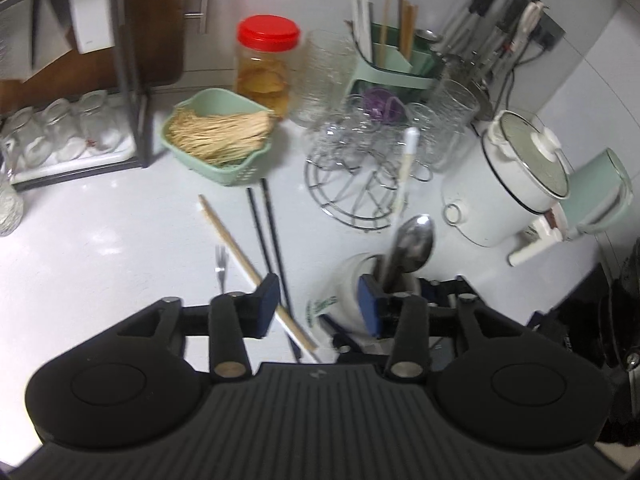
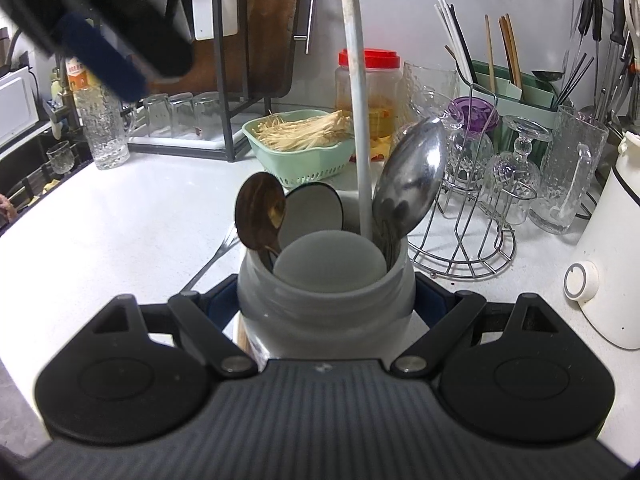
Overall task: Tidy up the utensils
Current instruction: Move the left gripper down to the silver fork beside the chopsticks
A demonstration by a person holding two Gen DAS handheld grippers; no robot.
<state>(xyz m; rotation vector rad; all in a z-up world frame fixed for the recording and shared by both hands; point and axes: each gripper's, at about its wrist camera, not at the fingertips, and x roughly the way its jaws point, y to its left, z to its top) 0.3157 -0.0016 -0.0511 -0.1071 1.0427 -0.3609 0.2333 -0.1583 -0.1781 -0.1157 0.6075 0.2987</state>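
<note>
The left gripper (image 1: 318, 306) had a matte black body with a ribbed central panel, two round domed housings at its sides, and black linkage arms pinned with silver screws. Its fingers carried dark blue pads (image 1: 267, 306). The right gripper (image 2: 325, 300) was of the same black build, with silver pivot screws and blue pads (image 2: 224, 304).

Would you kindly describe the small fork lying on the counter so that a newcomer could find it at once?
Start at the white jar of spoons that the right gripper clamps on the white counter. Just beyond it lie a wooden chopstick and two black chopsticks. The fork lies beside the wooden one: it is short, metal and pronged, unlike those plain long sticks.
</note>
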